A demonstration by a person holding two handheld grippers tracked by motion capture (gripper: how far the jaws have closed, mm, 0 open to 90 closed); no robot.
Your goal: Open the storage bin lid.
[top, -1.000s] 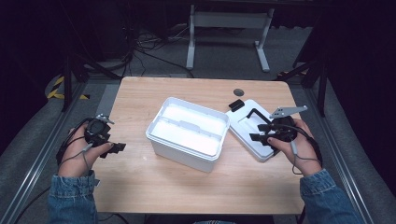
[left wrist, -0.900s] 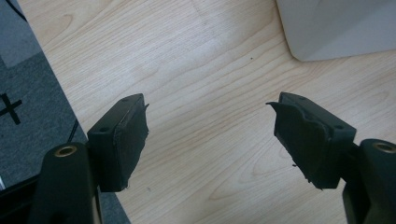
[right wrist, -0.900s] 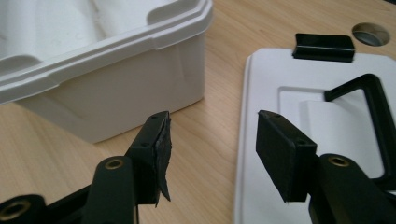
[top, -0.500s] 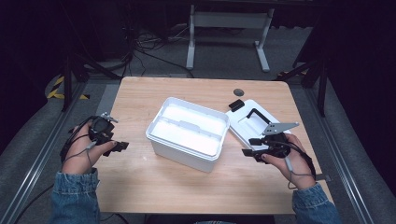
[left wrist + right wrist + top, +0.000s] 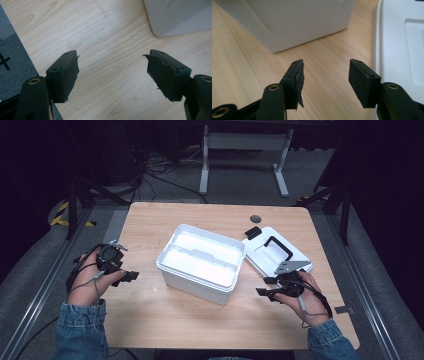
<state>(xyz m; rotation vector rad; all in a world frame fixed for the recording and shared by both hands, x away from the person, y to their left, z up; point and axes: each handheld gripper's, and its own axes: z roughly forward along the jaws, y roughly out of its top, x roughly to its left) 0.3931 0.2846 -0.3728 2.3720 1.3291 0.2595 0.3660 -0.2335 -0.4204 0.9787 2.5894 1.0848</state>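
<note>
A white plastic box [image 5: 202, 262] stands open in the middle of the wooden table [image 5: 165, 320]. Its white lid [image 5: 275, 254], with a black handle [image 5: 276, 245], lies flat to the right of it. My left gripper [image 5: 129, 276] rests open at the table's left edge, jaws pointing toward the box, nothing between them. In the left gripper view the left gripper [image 5: 112, 75] is over bare wood, with the box corner [image 5: 180, 17] beyond. My right gripper [image 5: 266, 287] is open near the lid's front corner. The right gripper [image 5: 325, 82] sits between box wall [image 5: 294, 22] and lid [image 5: 399, 45].
A small dark round disc [image 5: 255, 218] lies on the far side of the table. A small black piece [image 5: 253, 232] sits at the lid's far corner. Grey floor, cables and a white table frame [image 5: 245, 150] lie beyond the table.
My right gripper has drawn back toward the front edge, off the lid, now over wood beside it. The left gripper has shifted slightly nearer the front.
</note>
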